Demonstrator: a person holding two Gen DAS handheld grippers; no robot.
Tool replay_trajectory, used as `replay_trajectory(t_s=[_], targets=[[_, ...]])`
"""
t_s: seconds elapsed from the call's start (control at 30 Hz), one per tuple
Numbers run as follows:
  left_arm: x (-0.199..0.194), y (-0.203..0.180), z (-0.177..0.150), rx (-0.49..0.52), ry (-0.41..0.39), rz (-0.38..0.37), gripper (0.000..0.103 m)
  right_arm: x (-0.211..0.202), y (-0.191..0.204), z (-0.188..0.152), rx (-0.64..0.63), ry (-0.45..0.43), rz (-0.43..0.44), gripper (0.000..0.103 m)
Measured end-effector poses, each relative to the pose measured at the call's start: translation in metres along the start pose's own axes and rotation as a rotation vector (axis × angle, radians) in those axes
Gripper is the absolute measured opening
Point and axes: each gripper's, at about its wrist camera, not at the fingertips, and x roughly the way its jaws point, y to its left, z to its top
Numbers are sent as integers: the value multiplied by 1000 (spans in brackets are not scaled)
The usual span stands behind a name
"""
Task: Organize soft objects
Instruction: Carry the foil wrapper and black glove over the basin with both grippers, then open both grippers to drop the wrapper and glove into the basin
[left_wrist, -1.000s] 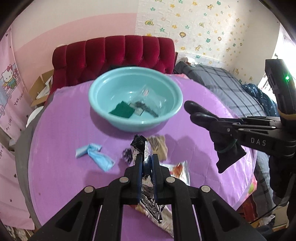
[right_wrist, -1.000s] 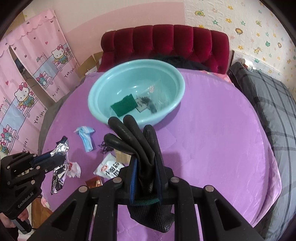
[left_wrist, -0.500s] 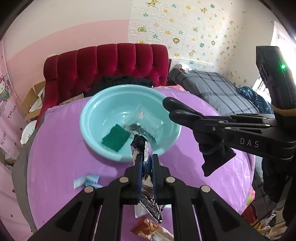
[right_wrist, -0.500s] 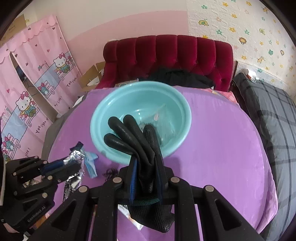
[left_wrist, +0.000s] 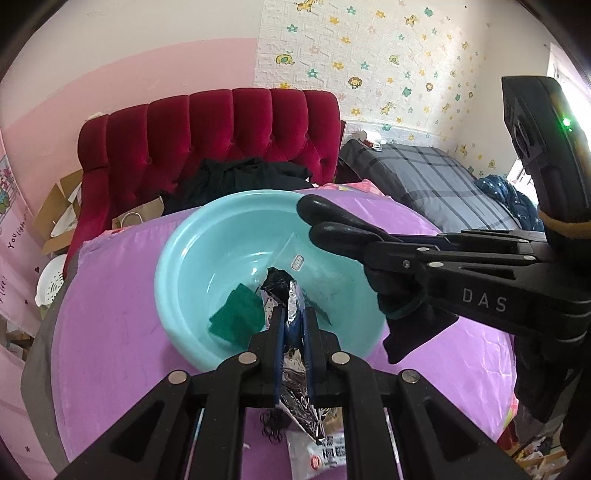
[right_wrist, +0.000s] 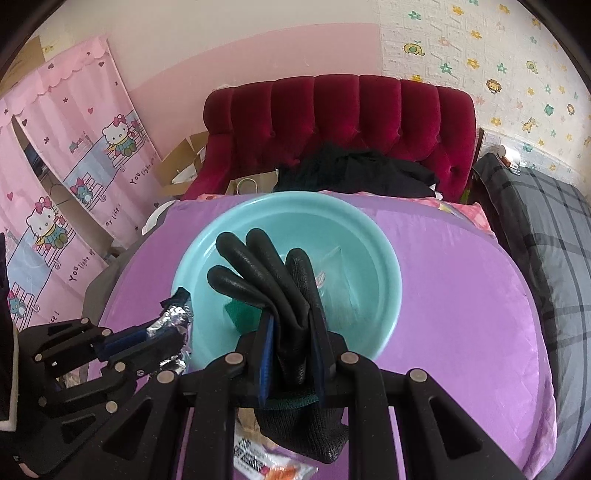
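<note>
A turquoise basin (left_wrist: 184, 266) (right_wrist: 373, 236) stands on the round purple table and holds a green cloth (left_wrist: 236, 314) and a clear plastic bag (left_wrist: 314, 273). My left gripper (left_wrist: 293, 314) is shut on a crumpled silver foil wrapper (left_wrist: 284, 291) held over the basin's near rim; it also shows in the right wrist view (right_wrist: 173, 325). My right gripper (right_wrist: 293, 317) is shut on a black glove (right_wrist: 266, 266), held above the basin; the glove also shows in the left wrist view (left_wrist: 340, 225).
Snack packets (left_wrist: 317, 454) (right_wrist: 273, 465) and a black hair tie (left_wrist: 271, 424) lie on the purple table (left_wrist: 110, 332) at its near edge. A red tufted headboard (left_wrist: 221, 129) with dark clothes stands behind; a grey plaid bed (left_wrist: 436, 184) is at the right.
Both grippers have moved forward toward the basin with their loads. The foil wrapper and the glove now hang over the basin rather than over the table in front of it.
</note>
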Motion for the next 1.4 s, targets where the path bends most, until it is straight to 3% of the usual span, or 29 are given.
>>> replay_trajectory(t_s=[0.43,0.83,1.0,1.1,1.13,1.17,1.2,1.23,1.27,1.3,1.37,1.4], targets=[[62,22,20,-17,45,0,10,72,-15,28,95,59,28,19],[114,34,10,-28,108,35,10,128,-21,28,125,104,18,19],[114,34,10,-22,101,37,11,136,-20,25,126,110,16,19],[109,30,11,0,84,44,12,134,-21,26,125,102,14,27],[107,29,10,8,77,49,15,133,-21,26,124,98,12,33],[105,28,10,16,74,57,25,131,-20,26,123,95,5,40],[104,28,10,18,73,67,50,129,-20,26,120,90,-1,44],[101,28,10,15,70,82,68,128,-19,27,119,87,-3,50],[99,29,10,8,61,84,94,125,-19,27,123,82,-3,57],[94,30,9,-1,43,81,103,124,-19,27,129,82,-5,61],[89,30,9,-5,27,100,103,121,-21,25,149,87,-12,84],[86,30,8,-4,26,114,103,119,-20,24,151,86,-13,86]])
